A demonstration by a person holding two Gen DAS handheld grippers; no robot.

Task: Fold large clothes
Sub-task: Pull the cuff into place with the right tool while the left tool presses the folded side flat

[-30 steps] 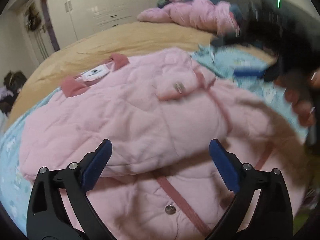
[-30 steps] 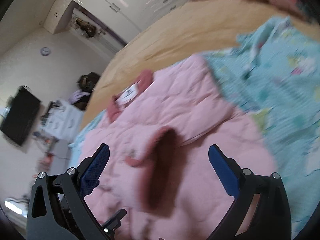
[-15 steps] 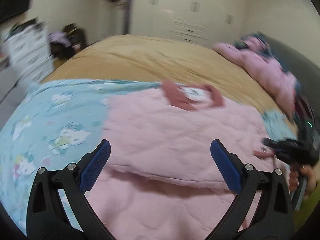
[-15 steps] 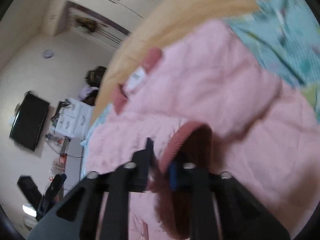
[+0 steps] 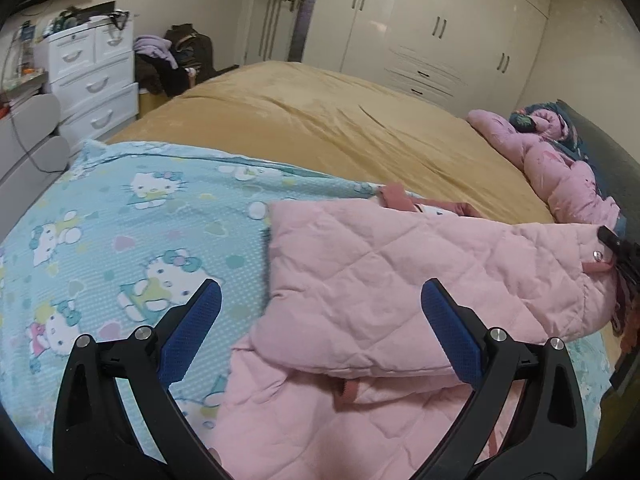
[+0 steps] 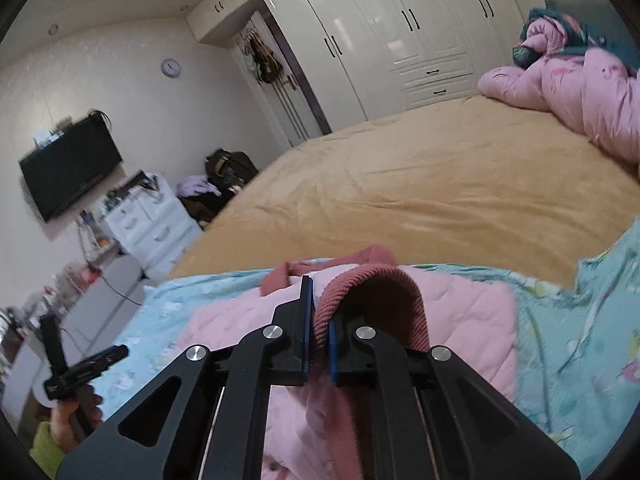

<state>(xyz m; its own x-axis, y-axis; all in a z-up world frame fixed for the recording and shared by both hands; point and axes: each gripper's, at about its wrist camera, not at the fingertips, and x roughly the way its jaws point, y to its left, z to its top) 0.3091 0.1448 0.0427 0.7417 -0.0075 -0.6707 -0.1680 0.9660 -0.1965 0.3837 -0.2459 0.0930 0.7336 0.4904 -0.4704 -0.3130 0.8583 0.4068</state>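
Cuff [image 6: 374,292], unheld before, now in right claw [image 6: 318,344]

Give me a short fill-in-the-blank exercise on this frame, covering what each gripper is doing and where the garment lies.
1. The right gripper is shut on the ribbed dark-pink ____ of the pink quilted jacket.
2. The left gripper has its jaws ____, with nothing between its pads.
3. The jacket lies on a light blue cartoon-cat ____, spread over the mustard bedcover.
4. On the wall beside the white wardrobe hangs a round ____.

Missing words: cuff; open; blanket; clock
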